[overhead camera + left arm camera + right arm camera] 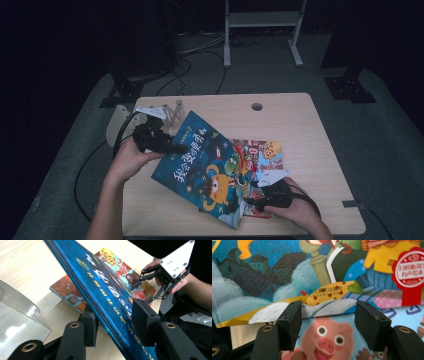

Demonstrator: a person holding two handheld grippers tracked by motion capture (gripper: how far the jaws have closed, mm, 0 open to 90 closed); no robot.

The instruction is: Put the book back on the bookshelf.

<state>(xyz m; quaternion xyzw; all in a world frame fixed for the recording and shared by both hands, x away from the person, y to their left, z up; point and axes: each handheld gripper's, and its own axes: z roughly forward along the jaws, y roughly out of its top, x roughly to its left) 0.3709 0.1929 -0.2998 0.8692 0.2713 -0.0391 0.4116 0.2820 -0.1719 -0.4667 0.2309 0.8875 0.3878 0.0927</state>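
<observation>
1. Left hand-held gripper sat at the far-left edge of the blue picture book, jaws narrowed around that edge; in the left gripper view the book ran tilted between the two pads. One pad looked in contact, but a full clamp could not be confirmed.
2. The blue book lay mid-surface, its left edge raised and its right part lying over the second book, the colourful one with cartoon animals.
3. Handling guess: thin hardback-style cover, stiff, fairly light, glossy so likely slippery. Best hold is at an edge or the spine side, pads flat on both faces; a corner-only pinch could let it swing.
4. Right hand-held gripper was at the blue book's lower right corner. In the right gripper view its pads stood apart with printed cover behind them and the pig book below. Jaws were at their tightest, with nothing seen pinched between them.
5. Around: a clear plastic stand at the surface's left rear, just behind the left hand-held gripper and close enough to get bumped when lifting; a cable hole at the rear; the wooden surface bare on the right.
6. The lower book could drag along if the blue one slides.
</observation>
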